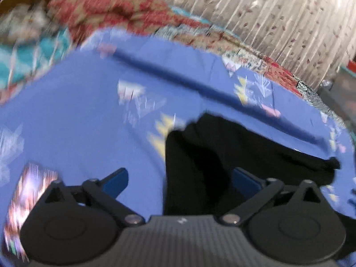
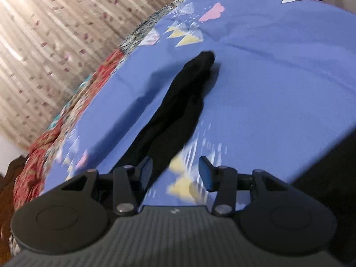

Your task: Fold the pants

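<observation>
Black pants (image 1: 213,155) lie bunched on a blue patterned bedsheet (image 1: 77,122). My left gripper (image 1: 180,178) is open, its blue fingers wide apart, with the pants' cloth between and under them. In the right wrist view the pants (image 2: 178,102) stretch away as a long narrow black strip on the sheet (image 2: 278,89). My right gripper (image 2: 175,171) is open just above the near end of the strip. Both views are blurred by motion.
A red and teal floral blanket (image 1: 115,9) is heaped at the far side of the bed. A beige curtain (image 1: 278,15) hangs behind the bed and shows in the right wrist view (image 2: 44,33). A dark shape (image 2: 329,178) fills the right edge.
</observation>
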The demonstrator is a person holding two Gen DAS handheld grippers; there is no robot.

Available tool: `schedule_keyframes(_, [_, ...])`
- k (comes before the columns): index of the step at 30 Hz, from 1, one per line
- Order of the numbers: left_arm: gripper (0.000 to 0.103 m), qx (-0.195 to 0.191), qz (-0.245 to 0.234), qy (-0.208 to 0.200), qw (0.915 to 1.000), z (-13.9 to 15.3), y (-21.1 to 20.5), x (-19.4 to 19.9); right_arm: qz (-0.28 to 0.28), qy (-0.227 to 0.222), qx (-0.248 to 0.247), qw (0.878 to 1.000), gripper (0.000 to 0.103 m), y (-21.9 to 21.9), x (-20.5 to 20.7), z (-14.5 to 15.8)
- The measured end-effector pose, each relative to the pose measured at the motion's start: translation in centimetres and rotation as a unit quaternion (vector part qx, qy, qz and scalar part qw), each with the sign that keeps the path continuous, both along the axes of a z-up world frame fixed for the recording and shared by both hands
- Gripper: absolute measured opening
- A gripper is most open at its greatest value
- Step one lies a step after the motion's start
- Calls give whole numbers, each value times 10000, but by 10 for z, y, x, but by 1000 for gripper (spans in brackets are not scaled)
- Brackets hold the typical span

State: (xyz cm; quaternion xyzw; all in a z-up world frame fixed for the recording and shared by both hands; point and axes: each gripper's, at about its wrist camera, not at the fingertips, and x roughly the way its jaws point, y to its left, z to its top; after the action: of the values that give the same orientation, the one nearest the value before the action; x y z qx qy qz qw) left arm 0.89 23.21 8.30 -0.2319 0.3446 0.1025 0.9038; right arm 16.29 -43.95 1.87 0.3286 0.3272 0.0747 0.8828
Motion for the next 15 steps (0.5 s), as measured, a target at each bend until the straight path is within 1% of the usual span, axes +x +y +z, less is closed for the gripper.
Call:
schedule_keyframes(3, [103, -634, 151, 139, 9978, -18, -1, -23, 291, -113, 87, 9995, 50, 20, -25, 4])
schedule_keyframes(5, [103, -1098, 238, 345, 9931, -35, -2, -30, 533, -148, 29, 9985, 50, 35, -41, 6])
schedule_keyframes(7, [103, -1640, 342, 549, 9843, -54, -3, -31, 800, -113, 32, 9967, 50, 53, -56, 5])
schedule_keyframes(8, [101, -1998, 423, 602, 9771, -66, -3, -30, 944, -79, 62, 9955, 50, 62, -60, 4])
schedule_keyframes(9, [77, -2262, 483, 659, 9706, -76, -4, -29, 1135, -56, 49, 9935, 50, 73, -64, 3])
schedule_keyframes(10, [51, -2360, 559, 783, 9670, -84, -6, -27, 1289, -46, -15, 9916, 50, 85, -68, 2])
schedule_keyframes(11, [16, -2348, 685, 996, 9645, -88, -8, -27, 1407, -5, -72, 9900, 50, 94, -71, 0])
schedule_keyframes(12, [16, -2423, 793, 1012, 9616, -88, -5, -30, 1561, 90, -148, 9876, 50, 105, -73, -3])
schedule_keyframes(13, [16, -2532, 891, 879, 9593, -83, -2, -37, 1656, 168, -220, 9858, 50, 113, -77, -6])
schedule_keyframes(15, [15, -2409, 988, 684, 9631, -66, 4, -57, 1759, 224, -248, 9838, 50, 123, -82, -6])
